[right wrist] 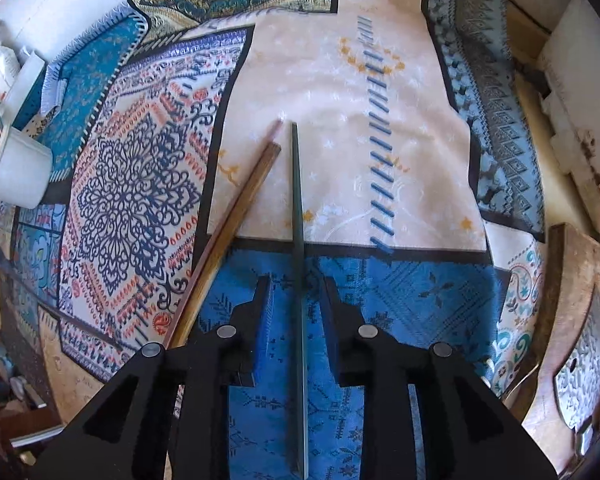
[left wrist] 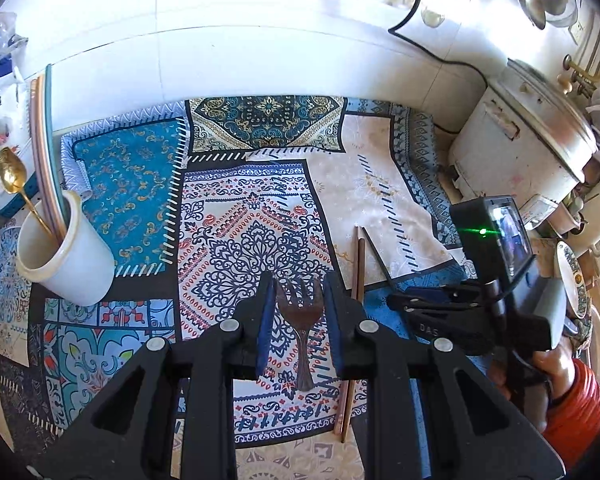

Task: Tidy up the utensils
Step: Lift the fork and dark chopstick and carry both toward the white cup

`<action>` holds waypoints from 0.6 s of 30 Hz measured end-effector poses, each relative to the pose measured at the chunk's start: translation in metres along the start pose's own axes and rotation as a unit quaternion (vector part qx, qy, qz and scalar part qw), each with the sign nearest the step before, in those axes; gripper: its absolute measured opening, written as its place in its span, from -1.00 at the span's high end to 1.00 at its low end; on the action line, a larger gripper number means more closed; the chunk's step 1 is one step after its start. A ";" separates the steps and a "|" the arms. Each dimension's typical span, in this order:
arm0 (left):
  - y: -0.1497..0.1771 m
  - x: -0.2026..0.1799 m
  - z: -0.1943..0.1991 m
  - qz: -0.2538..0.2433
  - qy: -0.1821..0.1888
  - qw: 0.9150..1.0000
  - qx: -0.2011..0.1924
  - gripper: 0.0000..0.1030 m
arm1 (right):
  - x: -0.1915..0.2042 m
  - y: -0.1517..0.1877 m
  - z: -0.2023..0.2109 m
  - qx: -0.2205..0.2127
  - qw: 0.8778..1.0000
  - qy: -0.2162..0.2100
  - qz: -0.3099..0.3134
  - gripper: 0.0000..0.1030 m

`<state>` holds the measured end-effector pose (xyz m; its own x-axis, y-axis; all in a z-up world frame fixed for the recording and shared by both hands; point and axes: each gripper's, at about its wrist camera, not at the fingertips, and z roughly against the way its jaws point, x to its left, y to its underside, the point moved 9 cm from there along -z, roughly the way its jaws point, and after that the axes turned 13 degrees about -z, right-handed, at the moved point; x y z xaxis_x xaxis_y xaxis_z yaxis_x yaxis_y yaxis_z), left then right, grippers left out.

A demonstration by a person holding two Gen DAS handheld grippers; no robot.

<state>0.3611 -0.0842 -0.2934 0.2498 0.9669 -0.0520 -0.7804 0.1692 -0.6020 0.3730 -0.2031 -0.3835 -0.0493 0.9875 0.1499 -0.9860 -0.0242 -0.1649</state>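
A dark brown fork (left wrist: pixel 300 320) sits between the blue pads of my left gripper (left wrist: pixel 298 280), tines forward, gripped at its head above the patterned mat (left wrist: pixel 132 184). A white cup (left wrist: pixel 66 264) at the left holds a gold spoon (left wrist: pixel 12 172) and long pink and teal sticks (left wrist: pixel 40 140). A brown chopstick pair (right wrist: pixel 236 216) lies on the mat. A single dark chopstick (right wrist: pixel 298 240) runs between the jaws of my right gripper (right wrist: pixel 296 280), which stands open with its pads clear of it. In the left wrist view the chopstick pair (left wrist: pixel 356 272) lies just right of the fork.
A white rice cooker (left wrist: pixel 520 140) and a black cable (left wrist: pixel 420 36) stand at the back right. A hand in an orange sleeve (left wrist: pixel 580 400) holds the right gripper. A wooden board with a cleaver (right wrist: pixel 580 340) lies right of the mat. Bags and clutter crowd the left edge.
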 end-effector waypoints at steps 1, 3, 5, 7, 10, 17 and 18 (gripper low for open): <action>0.000 0.001 0.002 0.002 0.000 1.000 -0.002 0.56 | 0.001 0.001 -0.002 0.000 1.000 0.009 0.008 0.59; 0.000 0.003 0.004 0.005 0.001 1.000 -0.006 0.56 | 0.006 0.001 -0.007 -0.001 0.999 0.030 0.030 0.68; 0.000 0.005 0.007 0.006 0.001 1.000 -0.009 0.56 | 0.008 0.000 -0.010 -0.004 0.998 0.042 0.040 0.87; 0.000 0.007 0.009 0.008 0.001 1.000 -0.013 0.56 | 0.010 -0.001 -0.013 0.002 0.999 0.037 0.038 0.89; -0.001 0.009 0.012 0.008 0.000 1.000 -0.019 0.56 | 0.007 -0.003 -0.016 0.007 1.000 0.019 0.016 0.89; -0.009 0.018 0.028 0.008 -0.008 0.999 -0.036 0.56 | 0.006 -0.006 -0.005 -0.016 1.000 -0.010 -0.023 0.90; -0.011 0.019 0.032 0.007 -0.009 0.999 -0.039 0.56 | 0.007 -0.005 0.001 -0.026 0.999 -0.011 -0.027 0.90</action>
<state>0.3563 -0.0613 -0.2628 0.2280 0.9725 -0.0465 -0.7363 0.1410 -0.6618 0.3769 -0.1959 -0.3803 -0.0007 0.9836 0.1803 -0.9780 0.0370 -0.2055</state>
